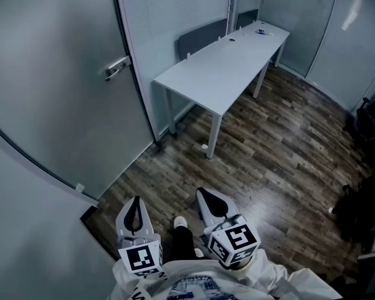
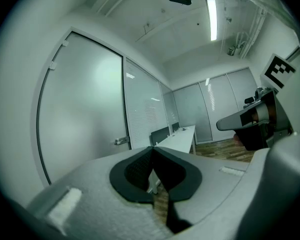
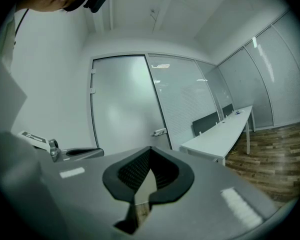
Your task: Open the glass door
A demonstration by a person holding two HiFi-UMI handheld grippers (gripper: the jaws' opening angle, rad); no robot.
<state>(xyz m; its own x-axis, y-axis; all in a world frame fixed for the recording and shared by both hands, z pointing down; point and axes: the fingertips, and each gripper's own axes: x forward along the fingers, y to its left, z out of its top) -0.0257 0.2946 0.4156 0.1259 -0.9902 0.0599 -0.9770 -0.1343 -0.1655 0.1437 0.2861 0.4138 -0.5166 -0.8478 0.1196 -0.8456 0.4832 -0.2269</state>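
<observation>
Head view, and the glass door point(image 1: 50, 86) fills the ten o'clock side: one big frosted pane, smooth and grey, in a thin pale frame, shut. Its metal lever handle point(image 1: 117, 67) sits on the door's right edge, at about eleven o'clock from the tongs and well apart from both.

The left tongs point(image 1: 136, 200) and right tongs point(image 1: 200, 191) sit low in the view, side by side, both pointing out over the floor. In the left gripper view the left tongs point(image 2: 151, 148) have their tips pressed together, ribbed black pads in a grey shell, nothing between them. The right tongs point(image 3: 150, 148) are closed just the same and empty too. Each carries a white cube with black square markers point(image 1: 233, 241).

The floor point(image 1: 269, 161) is dark wood-look plank with a dull sheen. At one o'clock a long white surface point(image 1: 225, 61) on thin white legs runs away from us, flat and matte, with a dark chair back point(image 1: 203, 37) behind it and small items at its far end, too small to tell. Beside the door stands a frosted panel with fine horizontal slats point(image 1: 175, 17). Dark shapes huddle at three o'clock point(image 1: 369, 167); I cannot tell what they are. Only open floor lies between tongs and door.
</observation>
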